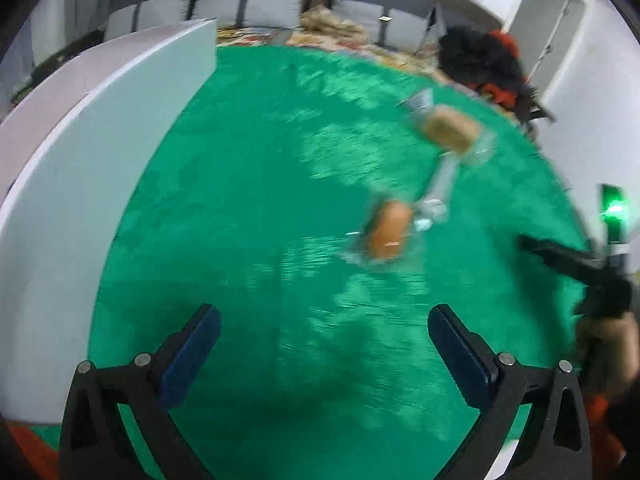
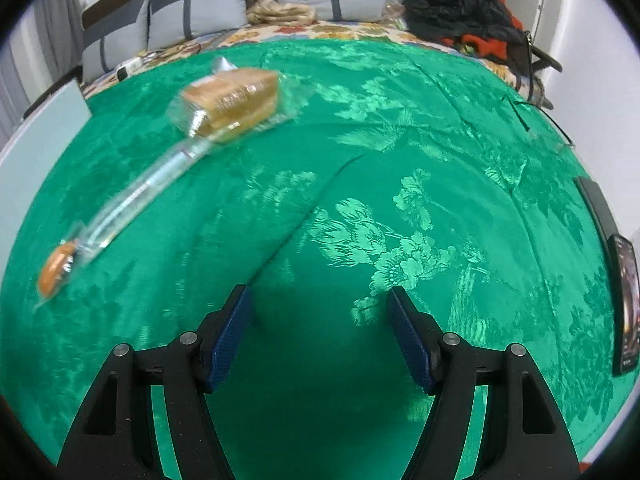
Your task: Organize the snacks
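Observation:
On the green patterned cloth [image 2: 400, 152] lie two snacks in clear wrappers. One is a tan slice of bread or cake [image 2: 232, 102] [image 1: 450, 128]. The other is an orange-brown bun [image 2: 56, 270] [image 1: 388, 232]. A long clear wrapper strip [image 2: 148, 188] [image 1: 440, 184] runs between them. My left gripper [image 1: 324, 312] is open over bare cloth, with the bun ahead and to the right of it. My right gripper [image 2: 318, 292] is open too, nothing between its blue pads; both snacks lie off to its left. The left wrist view is blurred.
A white box or board [image 1: 80, 160] [image 2: 40, 120] stands along the cloth's left side. Grey cushions [image 2: 200, 12] and a heap of dark and red clothes [image 2: 460, 4] lie beyond the far edge. A phone [image 2: 626, 300] rests at the right edge. A hand [image 1: 612, 340] shows at right.

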Demonstrator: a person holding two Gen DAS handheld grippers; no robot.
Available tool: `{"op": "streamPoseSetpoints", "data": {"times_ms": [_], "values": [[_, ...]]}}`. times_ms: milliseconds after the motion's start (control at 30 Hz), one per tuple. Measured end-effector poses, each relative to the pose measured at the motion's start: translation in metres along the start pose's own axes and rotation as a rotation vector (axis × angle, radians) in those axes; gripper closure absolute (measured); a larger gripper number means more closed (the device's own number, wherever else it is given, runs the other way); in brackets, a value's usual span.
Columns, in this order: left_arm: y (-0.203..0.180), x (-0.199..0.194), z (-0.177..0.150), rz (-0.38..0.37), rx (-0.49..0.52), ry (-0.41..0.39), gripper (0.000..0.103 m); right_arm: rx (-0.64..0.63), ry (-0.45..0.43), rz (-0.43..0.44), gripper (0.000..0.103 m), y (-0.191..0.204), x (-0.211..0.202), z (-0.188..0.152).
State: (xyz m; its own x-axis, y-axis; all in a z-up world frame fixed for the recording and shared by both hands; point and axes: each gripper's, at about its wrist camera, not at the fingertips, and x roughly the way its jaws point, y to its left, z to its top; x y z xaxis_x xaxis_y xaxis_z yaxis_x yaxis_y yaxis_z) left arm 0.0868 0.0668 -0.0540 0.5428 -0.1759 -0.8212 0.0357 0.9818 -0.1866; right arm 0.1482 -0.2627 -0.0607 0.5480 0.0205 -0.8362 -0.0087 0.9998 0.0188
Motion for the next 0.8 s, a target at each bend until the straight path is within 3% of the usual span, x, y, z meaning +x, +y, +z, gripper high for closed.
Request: {"op": "streamPoseSetpoints", "data": {"times_ms": [133,367,400,500,800], "values": [[0.009,0.016,0.008,0.058,0.004,-0.028,0.002,0.003,-0.073,-0.002,0.02,0.002,0.011,0.0],[0.027,0.049,0.023,0.111,0.024,-0.029,0.002,0.004,-0.069,-0.005,0.016,0.004,0.008,0.001],[0.027,0.048,0.023,0.129,0.036,-0.057,0.002,0.005,-0.069,-0.004,0.016,0.004,0.009,0.001],[0.03,0.049,0.023,0.111,0.036,-0.07,0.002,0.003,-0.069,-0.006,0.016,0.005,0.009,0.001],[0.025,0.053,0.022,0.152,0.065,-0.054,0.0,0.004,-0.069,-0.004,0.015,0.005,0.009,0.001]]}}
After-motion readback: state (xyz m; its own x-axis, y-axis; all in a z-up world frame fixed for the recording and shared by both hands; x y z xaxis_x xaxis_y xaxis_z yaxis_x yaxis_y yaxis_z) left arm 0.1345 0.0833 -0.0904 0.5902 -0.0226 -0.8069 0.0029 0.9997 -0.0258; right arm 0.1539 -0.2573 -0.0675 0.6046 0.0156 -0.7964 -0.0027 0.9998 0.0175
